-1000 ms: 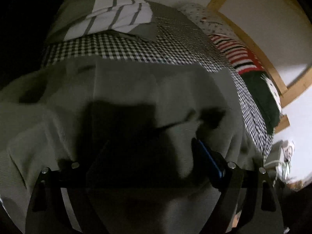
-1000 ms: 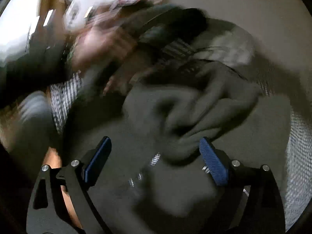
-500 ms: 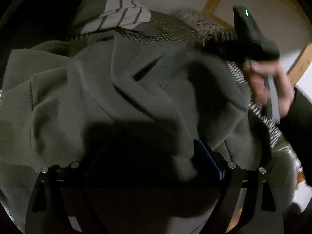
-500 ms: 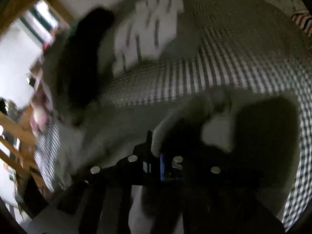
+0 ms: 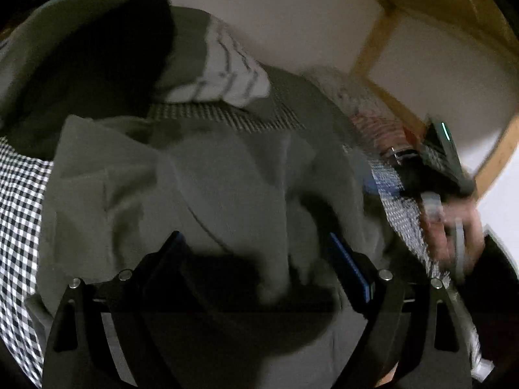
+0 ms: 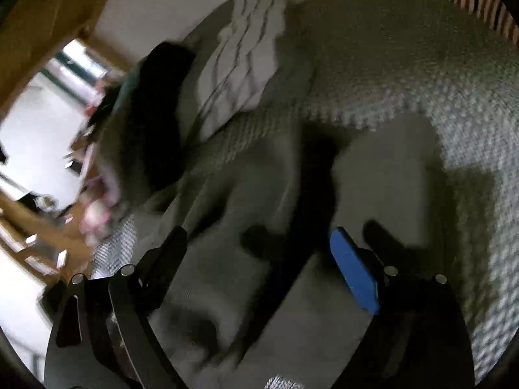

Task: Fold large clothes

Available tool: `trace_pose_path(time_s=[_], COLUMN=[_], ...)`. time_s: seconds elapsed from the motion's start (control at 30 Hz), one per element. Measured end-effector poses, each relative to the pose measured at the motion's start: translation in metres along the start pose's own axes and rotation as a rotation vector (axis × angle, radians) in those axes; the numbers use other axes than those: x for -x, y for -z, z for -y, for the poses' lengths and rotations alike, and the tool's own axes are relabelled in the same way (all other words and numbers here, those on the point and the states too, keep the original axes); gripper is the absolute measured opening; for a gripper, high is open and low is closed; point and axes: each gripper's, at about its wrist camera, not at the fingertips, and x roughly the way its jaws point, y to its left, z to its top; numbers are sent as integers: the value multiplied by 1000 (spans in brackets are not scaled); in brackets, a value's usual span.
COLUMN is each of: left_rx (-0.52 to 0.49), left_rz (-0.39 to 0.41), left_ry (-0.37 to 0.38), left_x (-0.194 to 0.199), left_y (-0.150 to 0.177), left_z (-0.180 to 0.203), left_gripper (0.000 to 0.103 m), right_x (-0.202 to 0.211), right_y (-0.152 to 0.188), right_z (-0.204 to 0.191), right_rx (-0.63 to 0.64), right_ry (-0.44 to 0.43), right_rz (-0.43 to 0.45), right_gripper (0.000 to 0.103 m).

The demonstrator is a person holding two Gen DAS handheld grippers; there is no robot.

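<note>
grey-green garment (image 5: pixel 207 188) in a rumpled heap mid-frame in the left wrist view, on the checked bedspread (image 5: pixel 19 207) of the bed; not flat, several ridges and a loose flap running down toward the lower centre. same garment (image 6: pixel 233 227) fills centre and lower part of the right wrist view, w/ a thick fold standing up right of centre.

left gripper (image 5: pixel 256 259): jaws wide apart, cloth bunched between and under them but pads not pressing on it, so nothing clamped. right gripper (image 6: pixel 259 253): jaws opening, cloth between them, blue pad clear of the fabric on the right, so no grip there either. right hand (image 5: pixel 454 233) w/ its tool at right edge of left wrist view, blurred.

striped folded item (image 5: pixel 227 74) and a dark garment (image 5: pixel 123 42) in upper left of left wrist view, prob. the done pile; keep clear of them.

judgement: step in hand = regrip and spread before any fold. to do it well:
- pick an edge or corner, not the mid-heap bunch; a grab in the middle likely takes two layers.
- take one layer only per side, pads fully on the hem before closing.
- pull the two grips apart toward left and right of frame so cloth goes taut, then lay flat on the bedspread.
- flatten ridges first; folding over them prob. gives a lumpy result.
- both views blurred, so exact hem position hard to tell.
</note>
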Motion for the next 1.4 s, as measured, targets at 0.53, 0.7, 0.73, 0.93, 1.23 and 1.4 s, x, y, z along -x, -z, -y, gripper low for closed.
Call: trace_pose_path(time_s=[0.53, 0.7, 0.73, 0.93, 1.23, 1.4], left_rx=[-33, 10, -25, -151, -196, -270], left_rz=[-109, -87, -116, -92, -18, -38], left_ry=[-118, -53, -93, -188, -120, -170], left_x=[-82, -61, -66, -72, -45, -62], left_y=[9, 29, 37, 53, 65, 84], left_z=[7, 19, 22, 33, 53, 74], left_gripper=[86, 88, 88, 88, 88, 89], right_x=[12, -9, -15, -15, 46, 11], right_y=[69, 83, 85, 102, 102, 71], right_z=[21, -12, -12, -7, -28, -67], right_rx=[-21, 78, 78, 134, 239, 383], right_ry=[26, -18, -16, 28, 141, 221], right_rz=[39, -15, -19, 40, 191, 156], right_gripper=[44, 66, 62, 30, 58, 61])
